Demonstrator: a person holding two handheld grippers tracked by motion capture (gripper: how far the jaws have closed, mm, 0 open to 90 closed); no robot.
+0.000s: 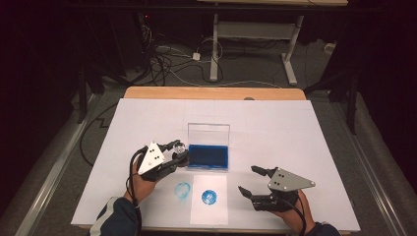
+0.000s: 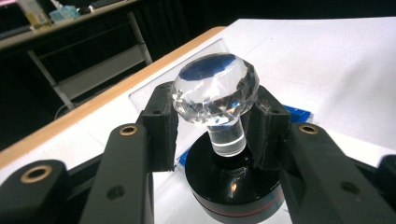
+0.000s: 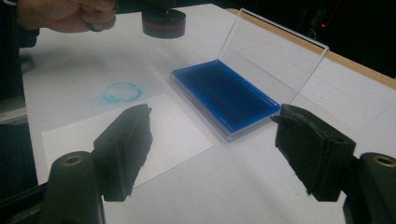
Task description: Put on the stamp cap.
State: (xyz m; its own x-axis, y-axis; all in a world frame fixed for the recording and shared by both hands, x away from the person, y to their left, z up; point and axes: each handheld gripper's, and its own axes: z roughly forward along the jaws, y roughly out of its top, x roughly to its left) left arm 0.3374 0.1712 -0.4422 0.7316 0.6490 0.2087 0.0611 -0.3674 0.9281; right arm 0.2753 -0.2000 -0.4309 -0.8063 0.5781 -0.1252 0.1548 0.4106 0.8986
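Note:
My left gripper (image 1: 179, 150) (image 2: 215, 121) is shut on a stamp: its pads clamp the clear faceted knob (image 2: 215, 88) above the round black base (image 2: 233, 186). The stamp (image 1: 180, 153) hangs just left of the blue ink pad (image 1: 208, 156), near its left edge; its base (image 3: 163, 22) is off the table. The pad (image 3: 224, 95) lies in a clear case with the lid (image 1: 209, 132) standing up behind it. My right gripper (image 1: 247, 179) (image 3: 217, 149) stands open and holds nothing, right of a small white sheet (image 1: 209, 199).
The sheet bears a round blue print (image 1: 209, 196). A fainter blue ring print (image 1: 182, 189) (image 3: 121, 92) marks the white table cover (image 1: 295, 128) to its left. The wooden table edge (image 1: 214, 92) runs along the back; cables and a desk frame lie on the floor beyond.

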